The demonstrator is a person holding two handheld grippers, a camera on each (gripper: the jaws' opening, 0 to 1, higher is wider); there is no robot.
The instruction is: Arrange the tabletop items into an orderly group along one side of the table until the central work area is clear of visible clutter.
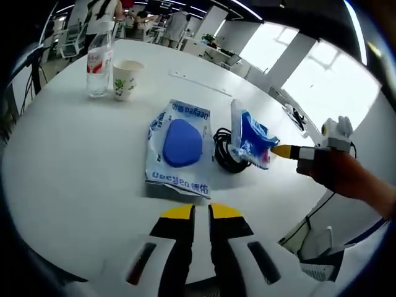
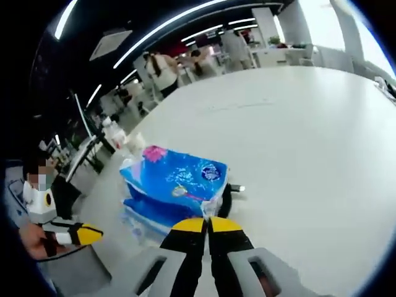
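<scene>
My right gripper (image 2: 207, 224) is shut on the plastic wrap at the edge of a blue tissue pack (image 2: 176, 179). In the left gripper view that gripper (image 1: 281, 150) comes in from the right and holds the tissue pack (image 1: 253, 139) tilted above a black coiled cable (image 1: 226, 154). Left of the cable, a flat white packet with a blue oval (image 1: 179, 145) lies on the white table (image 1: 74, 161). My left gripper (image 1: 202, 212) hovers near the table's edge, short of the packet, shut with nothing between its jaws.
A water bottle (image 1: 99, 65) and a paper cup (image 1: 127, 78) stand together at the far left of the table. Chairs, desks and people fill the office behind. The table edge runs close below the left gripper.
</scene>
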